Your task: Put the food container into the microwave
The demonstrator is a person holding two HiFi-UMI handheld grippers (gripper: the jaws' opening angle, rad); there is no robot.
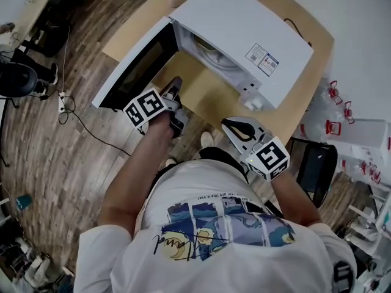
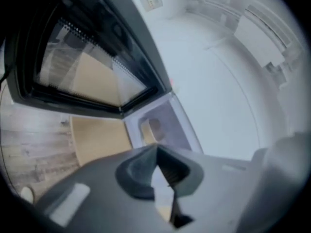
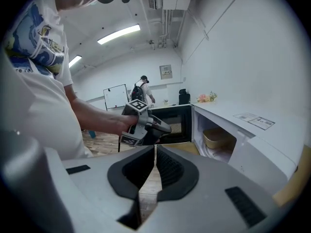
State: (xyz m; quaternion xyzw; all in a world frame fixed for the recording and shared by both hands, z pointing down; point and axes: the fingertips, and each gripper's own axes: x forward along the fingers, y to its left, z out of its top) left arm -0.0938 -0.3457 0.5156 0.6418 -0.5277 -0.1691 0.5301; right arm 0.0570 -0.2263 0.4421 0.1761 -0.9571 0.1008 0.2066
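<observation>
left gripper (image 2: 156, 148) is clenched, its dark pads meeting with nothing between them. it hangs over the near edge of the light wooden desk (image 1: 201, 96), in front of the open cavity and just beside the swung-out dark glass door (image 1: 131, 66). right gripper (image 3: 155, 148) is clenched and empty too, held back off the desk's near edge.

the pale tan round food container (image 3: 218, 137) sits inside the boxy white microwave (image 1: 244, 23), which fills most of the desk. it rests on the cavity floor, apart from both grippers, so the placing looks done and only the door seems left.

the container looks light and thin-walled, likely to flex and slip if squeezed across its body. its rolled rim is the surest place to pinch, keeping it level in case it is full.
</observation>
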